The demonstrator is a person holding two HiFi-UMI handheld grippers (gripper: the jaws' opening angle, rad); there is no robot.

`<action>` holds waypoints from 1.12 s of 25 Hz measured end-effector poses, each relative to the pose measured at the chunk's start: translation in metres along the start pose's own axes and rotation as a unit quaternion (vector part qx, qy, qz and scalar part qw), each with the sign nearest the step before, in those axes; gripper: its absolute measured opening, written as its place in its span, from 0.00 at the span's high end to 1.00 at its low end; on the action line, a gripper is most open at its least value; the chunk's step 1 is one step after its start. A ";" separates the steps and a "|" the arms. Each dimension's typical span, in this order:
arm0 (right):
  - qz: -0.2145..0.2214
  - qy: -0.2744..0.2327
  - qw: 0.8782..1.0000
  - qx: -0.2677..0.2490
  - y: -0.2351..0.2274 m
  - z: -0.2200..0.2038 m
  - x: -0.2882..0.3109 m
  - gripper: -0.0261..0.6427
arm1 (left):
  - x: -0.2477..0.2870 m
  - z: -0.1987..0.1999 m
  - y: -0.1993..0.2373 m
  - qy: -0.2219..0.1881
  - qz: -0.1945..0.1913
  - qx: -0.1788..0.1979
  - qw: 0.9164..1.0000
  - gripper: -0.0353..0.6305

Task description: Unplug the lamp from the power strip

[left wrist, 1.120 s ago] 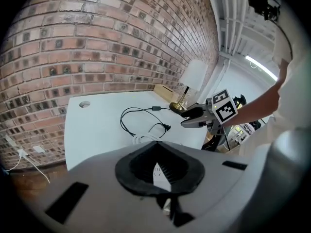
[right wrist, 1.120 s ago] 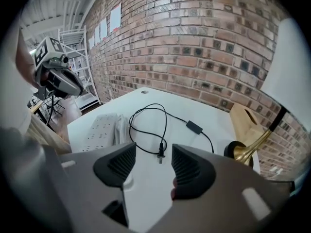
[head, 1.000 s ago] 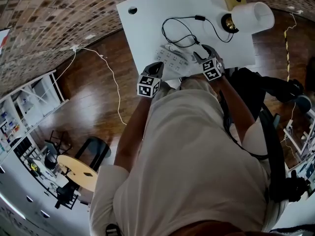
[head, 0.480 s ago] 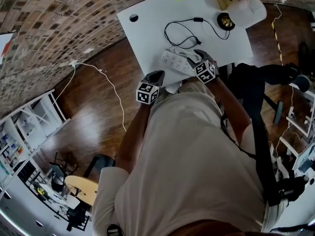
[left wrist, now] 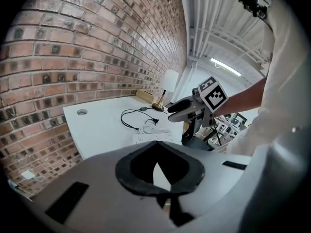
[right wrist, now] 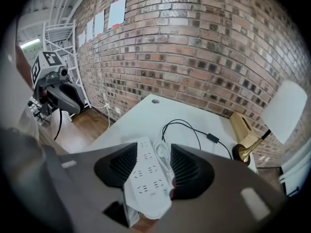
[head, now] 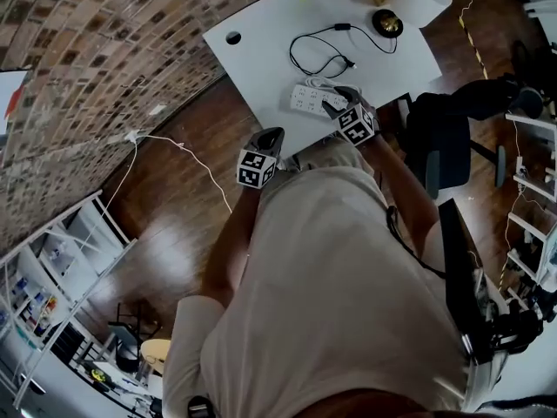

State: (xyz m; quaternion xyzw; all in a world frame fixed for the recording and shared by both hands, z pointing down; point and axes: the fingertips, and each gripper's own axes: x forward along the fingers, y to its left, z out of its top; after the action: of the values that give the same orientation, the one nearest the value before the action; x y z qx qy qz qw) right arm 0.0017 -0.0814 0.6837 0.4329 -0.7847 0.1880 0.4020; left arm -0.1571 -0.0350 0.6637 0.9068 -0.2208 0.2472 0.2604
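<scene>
A white power strip (head: 315,99) lies near the front edge of the white table (head: 270,33), with a coil of white cable beside it. The lamp's black cord (head: 320,52) loops on the table, and its plug end (head: 352,63) lies free of the strip. The lamp (head: 409,5) has a brass base and a white shade and stands at the far right corner. My right gripper (head: 335,103) hovers open over the strip's near end; the strip (right wrist: 146,178) shows between its jaws (right wrist: 154,169). My left gripper (head: 271,134) is off the table's front edge, shut and empty (left wrist: 158,166).
A cable hole (head: 232,37) sits at the table's far left corner. A black office chair (head: 452,138) stands to the right of the table. A white cable (head: 187,151) runs across the wooden floor to the brick wall. Shelving (head: 52,259) stands at the left.
Both grippers have drawn back from the power strip toward the person. The left one has left the table's edge and the right one has lifted slightly. The head view has shifted.
</scene>
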 end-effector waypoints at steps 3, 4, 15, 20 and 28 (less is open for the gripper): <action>-0.007 -0.002 1.000 0.009 0.011 0.005 -0.007 0.65 | -0.016 -0.004 0.003 -0.008 -0.006 0.008 1.000 0.94; -0.005 -0.001 1.000 0.018 0.015 0.006 -0.009 0.66 | -0.021 -0.005 0.005 -0.010 -0.007 0.011 1.000 0.94; -0.027 -0.018 0.996 0.085 0.028 0.028 -0.050 0.71 | -0.051 -0.029 0.011 -0.009 0.003 0.012 1.000 0.94; -0.028 -0.029 0.995 0.087 0.028 0.040 -0.066 0.73 | -0.056 -0.033 0.003 -0.021 0.010 0.006 1.000 0.94; -0.015 -0.044 0.998 0.046 0.039 0.044 -0.080 0.76 | -0.060 -0.007 -0.021 -0.069 0.035 0.010 0.997 0.94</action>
State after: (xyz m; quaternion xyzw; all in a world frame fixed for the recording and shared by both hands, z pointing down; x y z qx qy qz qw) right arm -0.0274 -0.0456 0.5961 0.4710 -0.7854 0.1987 0.3491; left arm -0.1951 0.0014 0.6274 0.9160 -0.2676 0.1956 0.2262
